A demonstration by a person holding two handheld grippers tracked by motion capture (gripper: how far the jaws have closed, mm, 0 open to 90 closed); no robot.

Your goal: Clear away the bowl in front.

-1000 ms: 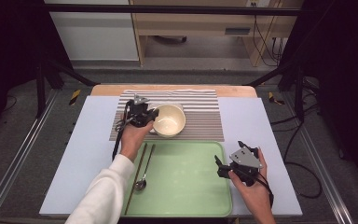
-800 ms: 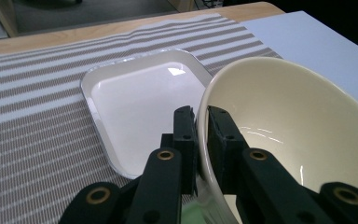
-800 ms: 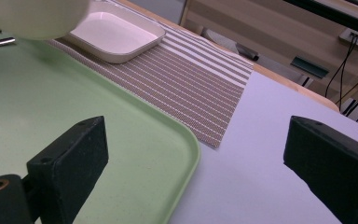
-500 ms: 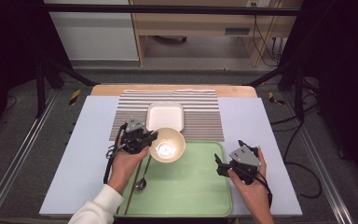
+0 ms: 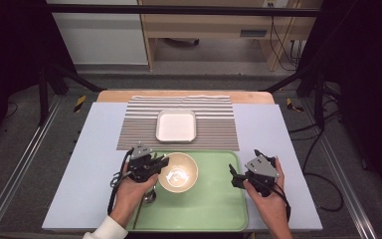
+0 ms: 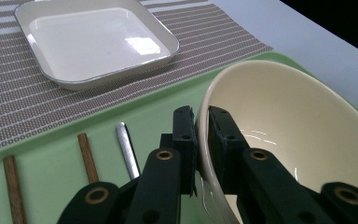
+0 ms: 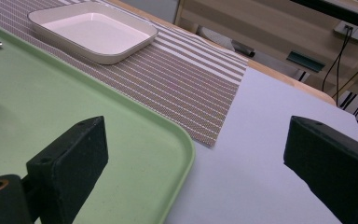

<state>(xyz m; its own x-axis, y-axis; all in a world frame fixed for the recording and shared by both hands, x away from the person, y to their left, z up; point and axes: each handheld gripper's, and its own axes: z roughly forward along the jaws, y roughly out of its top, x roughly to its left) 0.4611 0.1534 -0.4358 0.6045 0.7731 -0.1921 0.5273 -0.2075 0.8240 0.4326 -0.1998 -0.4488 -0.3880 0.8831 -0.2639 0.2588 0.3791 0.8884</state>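
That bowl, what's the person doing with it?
The person is holding a cream bowl by its rim with the left gripper, whose jaws are clamped on the rim. The bowl is over the green tray, next to a spoon and chopsticks lying there. A white square dish sits on the striped mat behind. The right gripper waits open at the tray's right edge, holding nothing.

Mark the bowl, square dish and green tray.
bowl [image 5: 178, 172], high view, inner bottom.
square dish [image 5: 176, 125], high view, flat middle.
green tray [image 5: 219, 209], high view, bare floor right of the bowl.
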